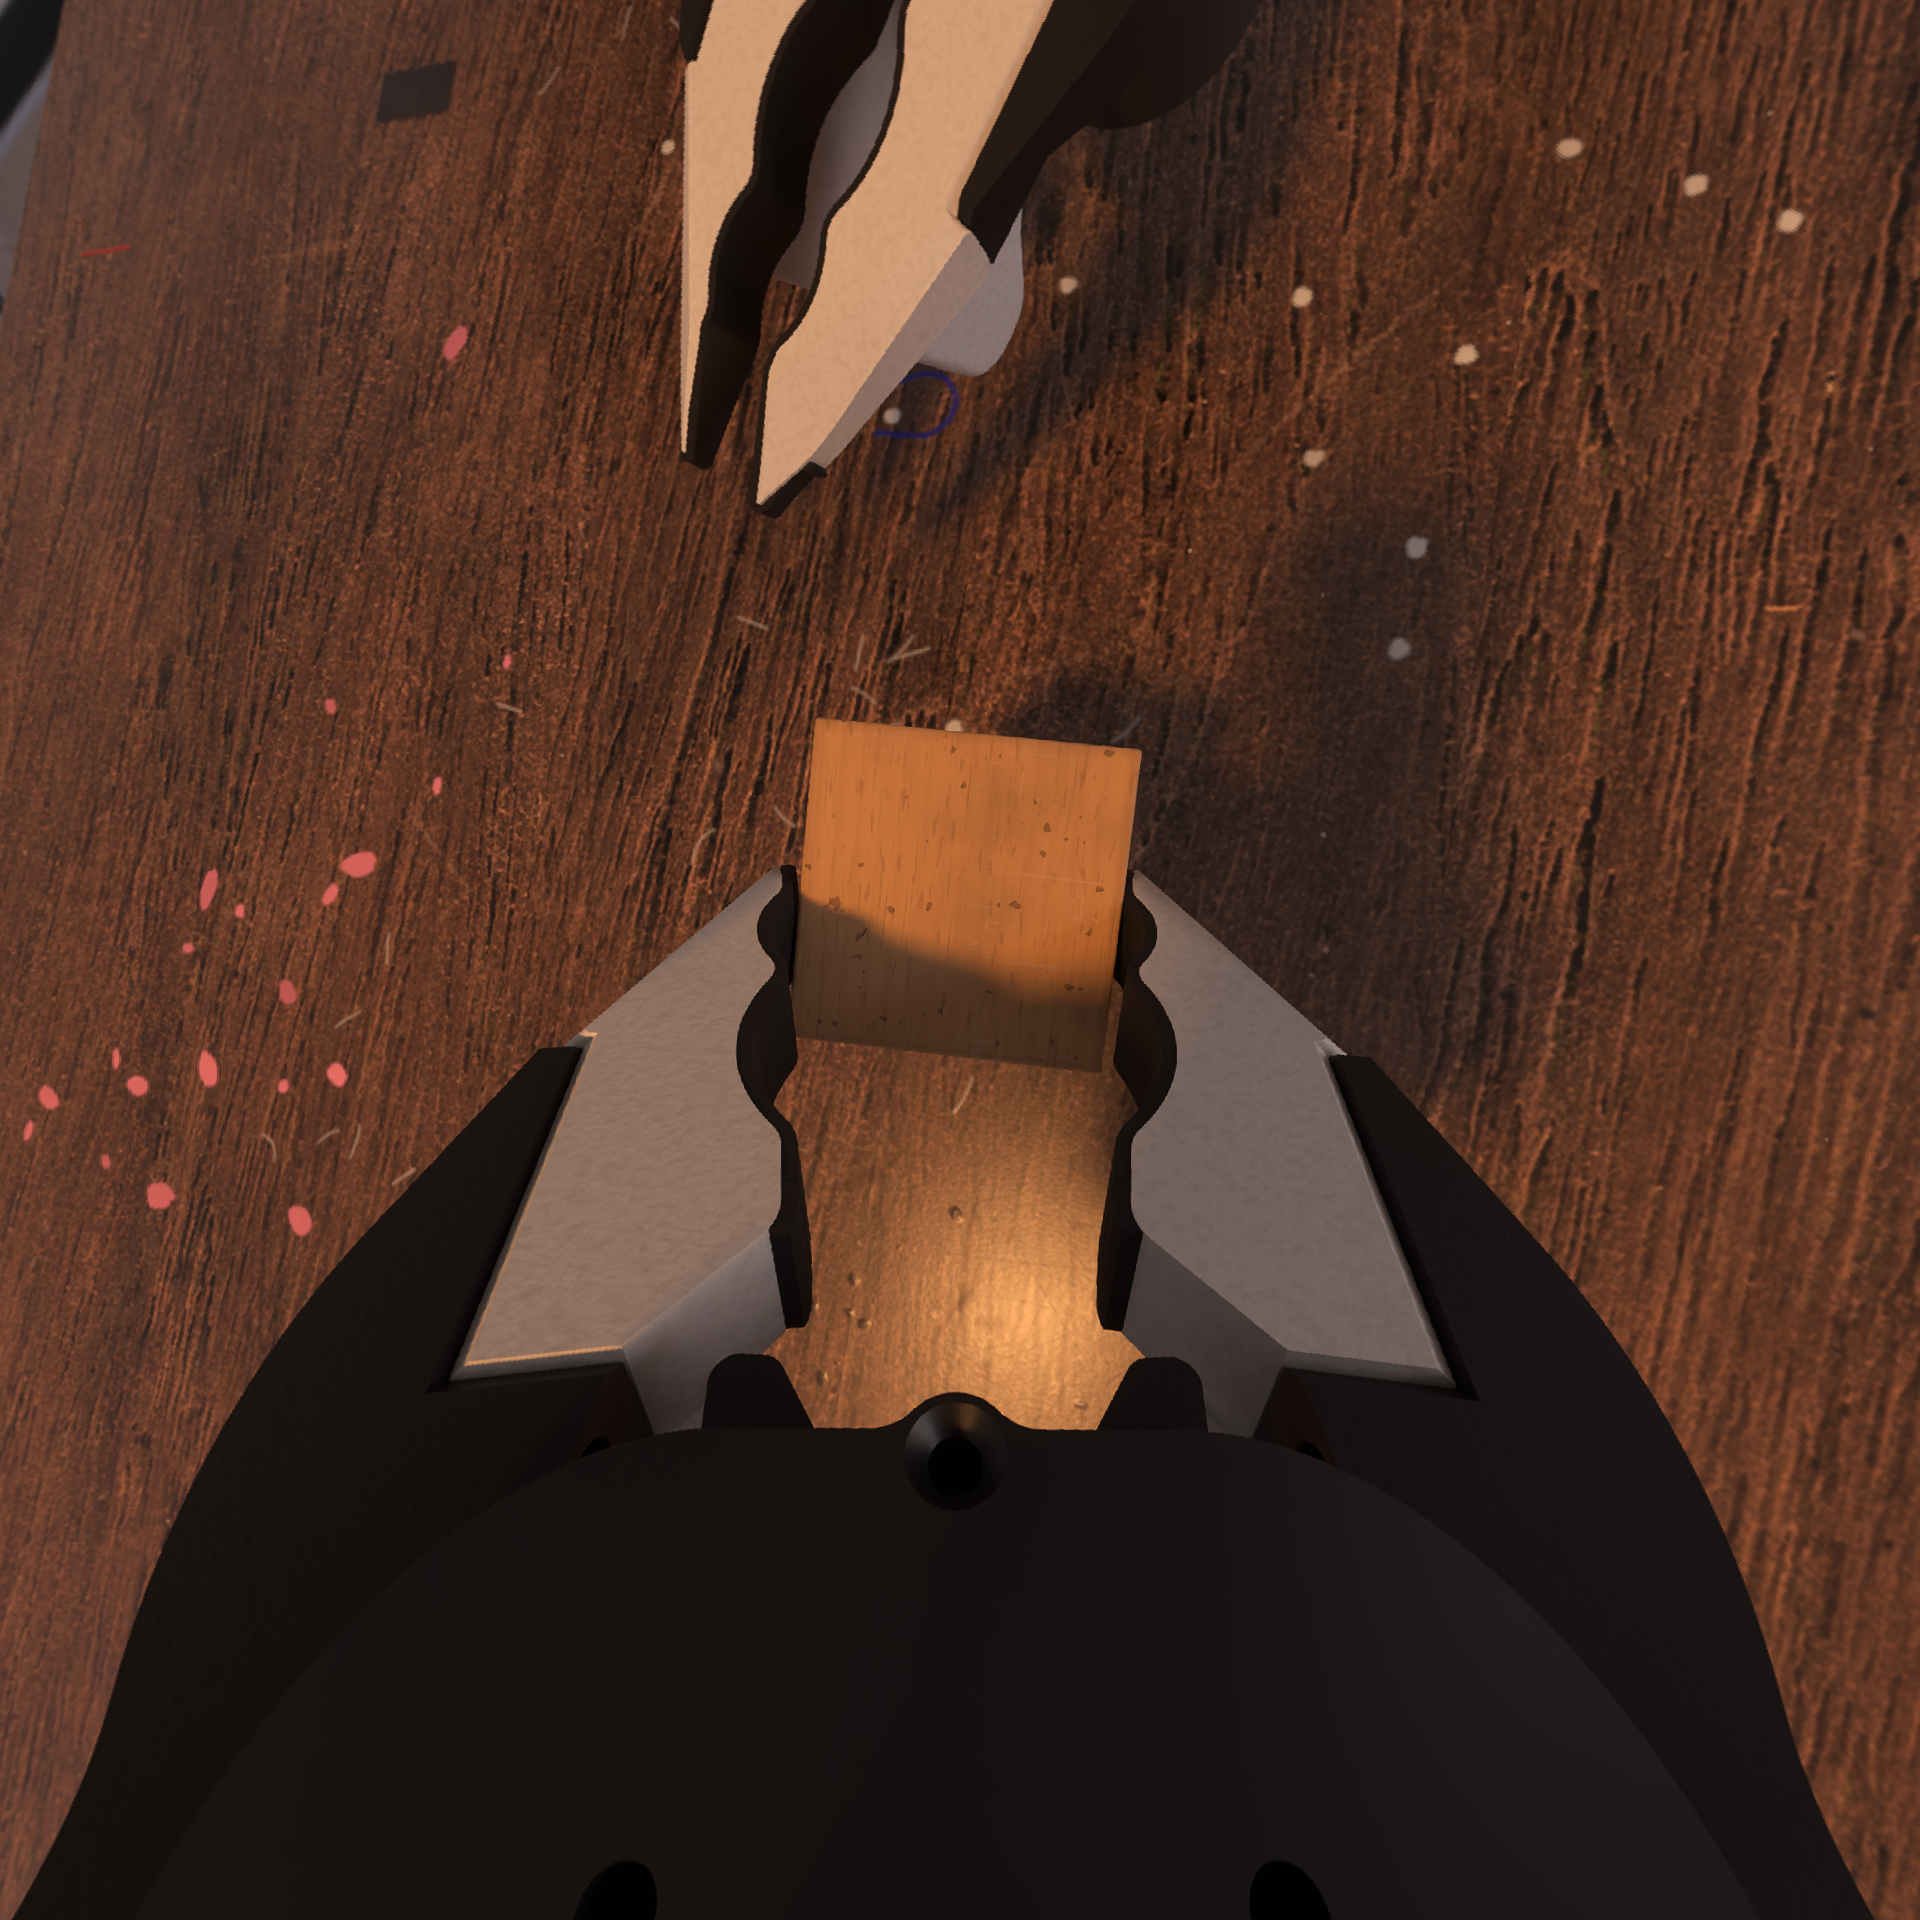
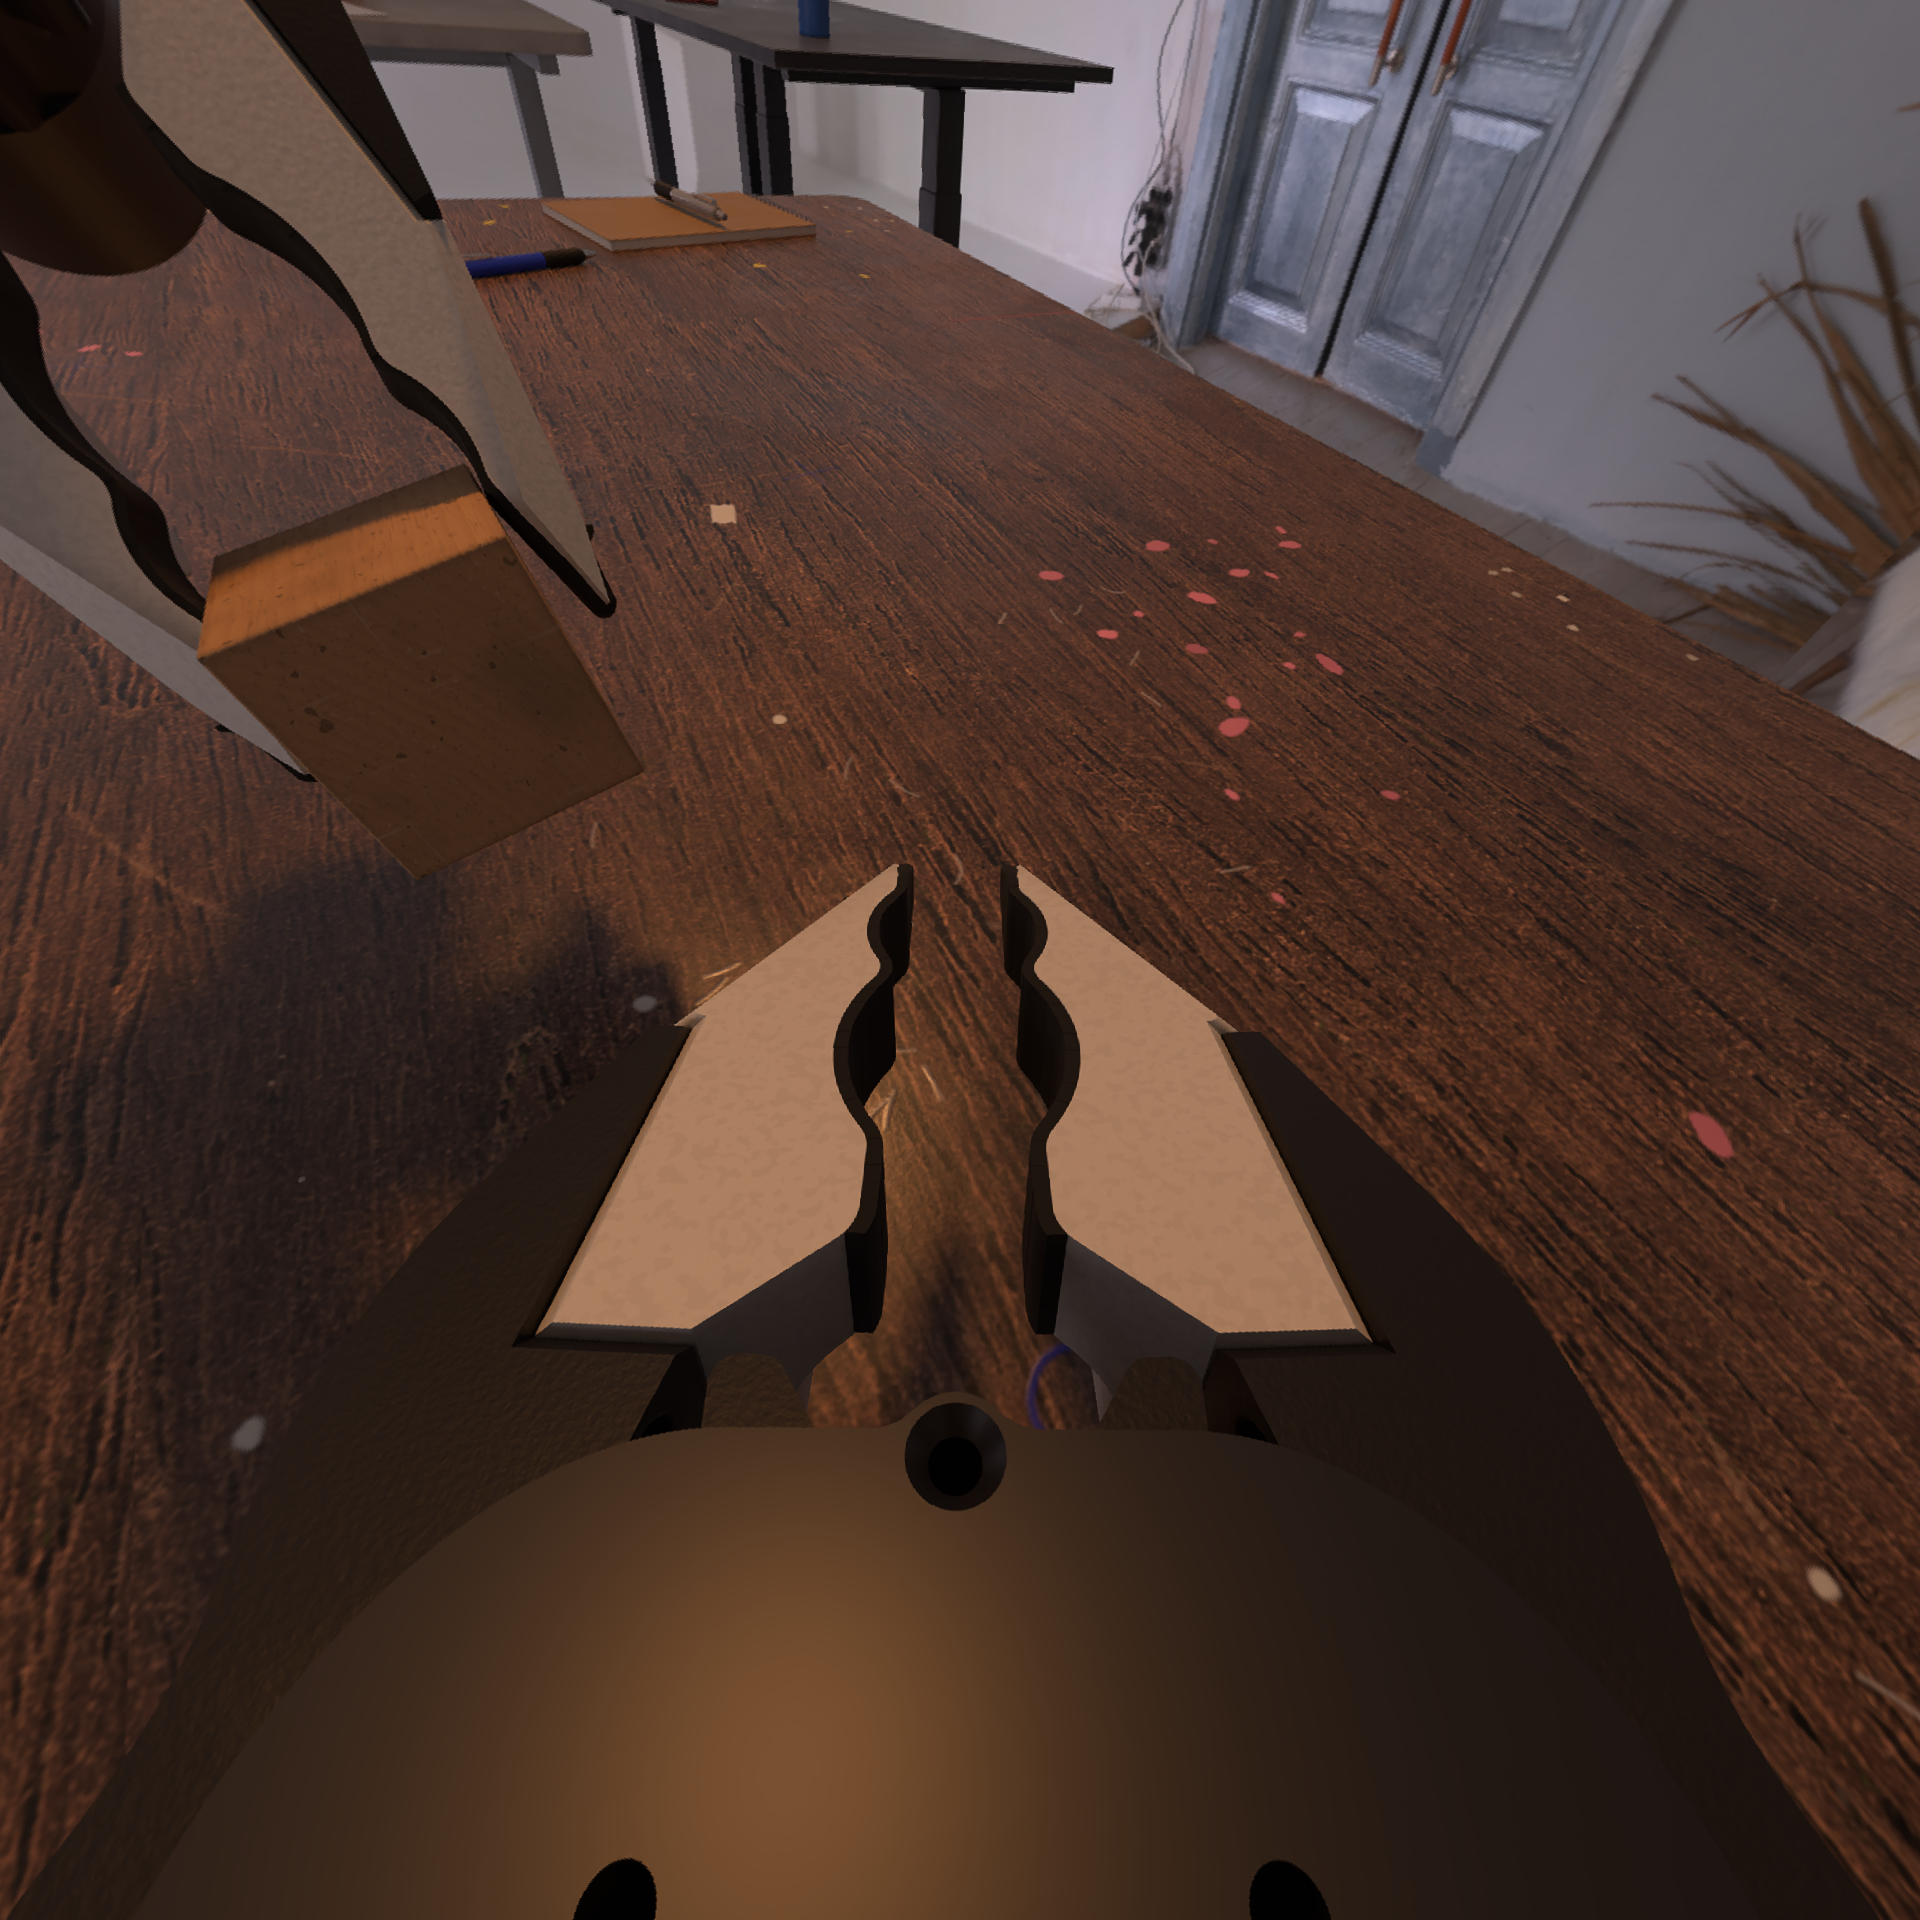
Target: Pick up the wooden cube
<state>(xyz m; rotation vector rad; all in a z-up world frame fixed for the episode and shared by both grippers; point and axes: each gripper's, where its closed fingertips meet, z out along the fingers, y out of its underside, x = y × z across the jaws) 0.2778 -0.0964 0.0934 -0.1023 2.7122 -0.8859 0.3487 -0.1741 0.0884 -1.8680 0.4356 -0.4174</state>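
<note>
The wooden cube (image 1: 971,831) is light brown and sits clamped between the fingertips of my left gripper (image 1: 961,883), which is shut on it. In the right wrist view the cube (image 2: 416,707) hangs in the left gripper (image 2: 421,675) above the dark wooden table (image 2: 1143,831), with its shadow on the table below. My right gripper (image 2: 956,883) is empty, its jaws drawn together with only a narrow gap, low over the table. It also shows in the left wrist view (image 1: 738,483), beyond the cube.
An orange notebook (image 2: 675,220) with a pen on it and a blue pen (image 2: 525,262) lie at the table's far end. Red paint specks (image 2: 1226,665) dot the tabletop. Other desks (image 2: 862,52), a blue door (image 2: 1403,187) and dry branches (image 2: 1818,468) stand beyond.
</note>
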